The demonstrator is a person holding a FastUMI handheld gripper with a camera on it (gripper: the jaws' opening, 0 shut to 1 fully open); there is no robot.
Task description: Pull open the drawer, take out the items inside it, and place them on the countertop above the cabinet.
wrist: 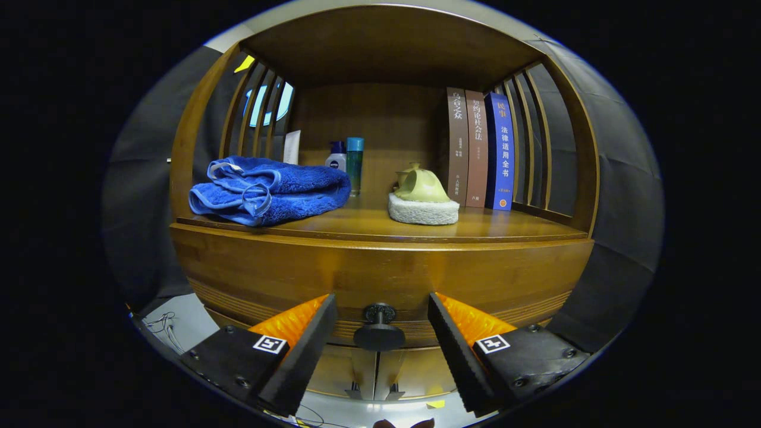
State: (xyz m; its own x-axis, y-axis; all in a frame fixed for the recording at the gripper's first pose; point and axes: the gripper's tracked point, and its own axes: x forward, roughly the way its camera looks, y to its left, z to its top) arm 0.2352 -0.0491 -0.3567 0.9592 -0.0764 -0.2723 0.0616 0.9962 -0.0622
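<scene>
- Claw [379, 351] spread wide, holding nothing; both fingers clear of everything.
- Small dark round metal drawer knob [379, 333] sits between the fingers, roughly centred, gaps on both sides.
- Brown wooden drawer front [297, 276] looks flush with the cabinet, so the drawer reads as closed. Contents hidden; can't say what's inside or whether anything is.
- Wooden tabletop above the cabinet [357, 224], beyond the claw and above it, carries: folded blue fleece towel [267, 189] off to the left; yellow-green clay teapot [421, 185] on a white round knitted pad [423, 211] just right of centre; small white bottle with dark cap [336, 157] and clear teal bottle [354, 163] at the back; three upright books, two brown and one blue [481, 148], far right.
- Can't tell whether any of those came from the drawer.
- Step, my read: claw lined up on the knob. Fits either about to pull the drawer open, or just released after shutting it. The frame doesn't settle which.
- If it's a pull: close both fingers squarely on the knob's neck, then draw straight back along the drawer's travel. Knob is small, so an off-centre pinch risks slipping off.
</scene>
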